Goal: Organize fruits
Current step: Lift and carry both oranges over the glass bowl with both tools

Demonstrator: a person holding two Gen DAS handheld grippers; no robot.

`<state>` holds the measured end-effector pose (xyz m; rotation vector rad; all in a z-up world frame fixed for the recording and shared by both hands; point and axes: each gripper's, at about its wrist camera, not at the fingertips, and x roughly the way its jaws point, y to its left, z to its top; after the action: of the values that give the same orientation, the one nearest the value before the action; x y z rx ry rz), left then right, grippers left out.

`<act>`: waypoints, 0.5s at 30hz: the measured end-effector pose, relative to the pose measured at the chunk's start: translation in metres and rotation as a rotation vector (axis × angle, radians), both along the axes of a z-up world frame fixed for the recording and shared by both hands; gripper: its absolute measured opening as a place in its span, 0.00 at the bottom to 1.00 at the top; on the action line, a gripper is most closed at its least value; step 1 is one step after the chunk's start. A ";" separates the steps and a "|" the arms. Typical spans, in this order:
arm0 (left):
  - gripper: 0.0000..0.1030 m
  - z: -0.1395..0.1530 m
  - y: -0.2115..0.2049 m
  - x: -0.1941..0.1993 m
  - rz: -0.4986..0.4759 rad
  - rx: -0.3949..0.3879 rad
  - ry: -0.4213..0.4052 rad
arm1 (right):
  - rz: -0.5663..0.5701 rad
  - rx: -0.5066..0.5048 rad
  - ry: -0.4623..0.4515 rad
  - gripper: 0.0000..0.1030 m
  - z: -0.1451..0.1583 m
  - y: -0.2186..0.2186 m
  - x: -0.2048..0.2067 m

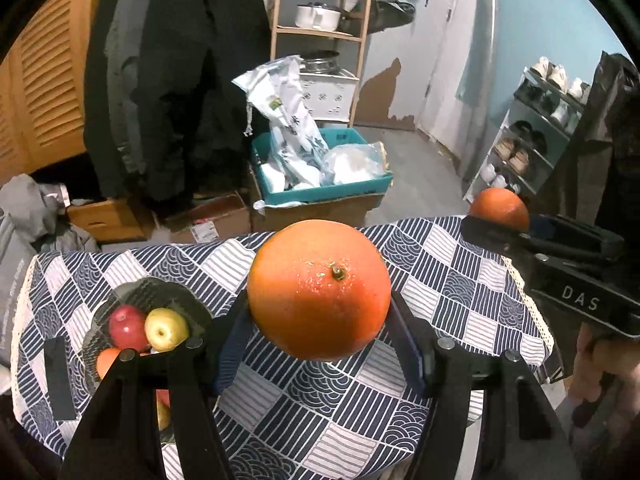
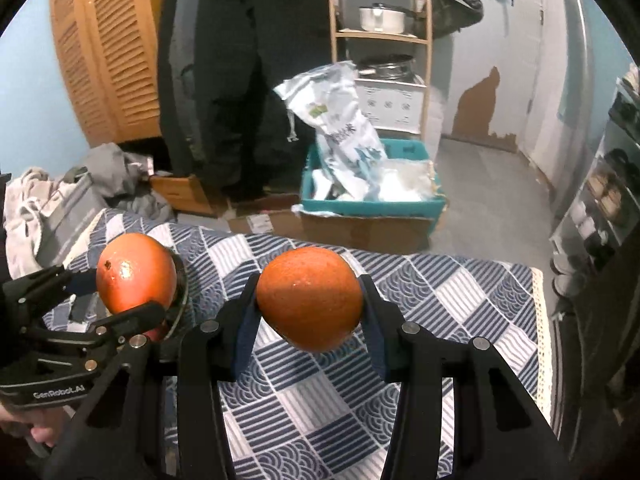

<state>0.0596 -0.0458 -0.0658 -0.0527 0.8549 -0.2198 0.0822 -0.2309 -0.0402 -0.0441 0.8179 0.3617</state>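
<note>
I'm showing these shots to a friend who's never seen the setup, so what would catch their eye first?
Two bright oranges, each clamped in black tongs above the blue-and-white patterned tablecloth: the larger orange in the left tongs, the smaller orange in the right tongs. Next, at the table's left, the dark bowl holding a red apple and a yellow apple.

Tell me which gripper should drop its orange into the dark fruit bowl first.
Left, probably. The left gripper holds its large round orange beside the dark woven bowl of apples, which sits at its left. The right gripper holds the smaller orange farther across the checked blue tablecloth.
</note>
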 end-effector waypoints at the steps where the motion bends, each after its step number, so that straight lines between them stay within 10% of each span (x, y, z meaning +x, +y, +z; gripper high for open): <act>1: 0.65 0.001 0.004 -0.001 0.008 -0.001 -0.001 | 0.006 -0.001 -0.001 0.44 0.001 0.004 0.000; 15: 0.65 -0.008 0.066 -0.003 0.134 -0.012 0.016 | 0.114 0.010 0.021 0.44 -0.002 0.072 0.009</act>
<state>0.0565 0.0205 -0.0734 -0.1230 0.8630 -0.0988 0.0916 -0.1593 -0.0419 -0.0778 0.8362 0.4742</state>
